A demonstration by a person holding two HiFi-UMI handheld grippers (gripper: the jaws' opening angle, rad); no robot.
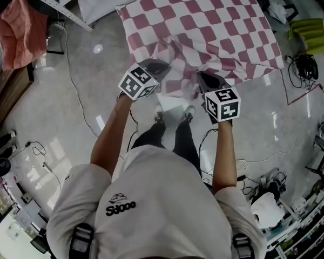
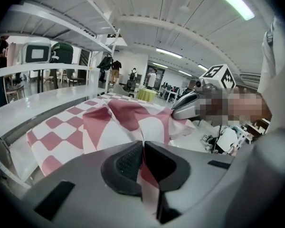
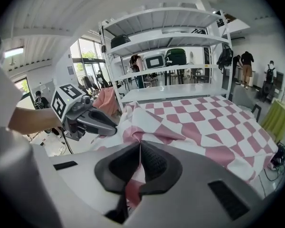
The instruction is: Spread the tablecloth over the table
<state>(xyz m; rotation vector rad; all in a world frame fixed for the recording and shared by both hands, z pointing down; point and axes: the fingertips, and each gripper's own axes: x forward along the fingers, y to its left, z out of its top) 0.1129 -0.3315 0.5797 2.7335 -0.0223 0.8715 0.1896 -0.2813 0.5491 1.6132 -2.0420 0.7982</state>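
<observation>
The pink-and-white checked tablecloth (image 1: 205, 26) lies over the table ahead of me, which it hides, and its near edge is bunched and lifted. My left gripper (image 1: 163, 67) is shut on a fold of that near edge, with cloth pinched between its pads (image 2: 128, 163). A little to the right my right gripper (image 1: 203, 77) is shut on the same edge, and cloth trails out from between its pads (image 3: 154, 163). Each gripper view shows the other gripper: the right gripper (image 2: 175, 114) and the left gripper (image 3: 113, 130) sit close together above the raised cloth (image 2: 123, 118).
An orange cloth (image 1: 21, 31) hangs on a rack at the left. A yellow-green object (image 1: 316, 34) and cables (image 1: 305, 66) lie on the floor at the right. A white shelf rack (image 3: 166, 46) stands behind the table. My feet (image 1: 173, 115) are by its near edge.
</observation>
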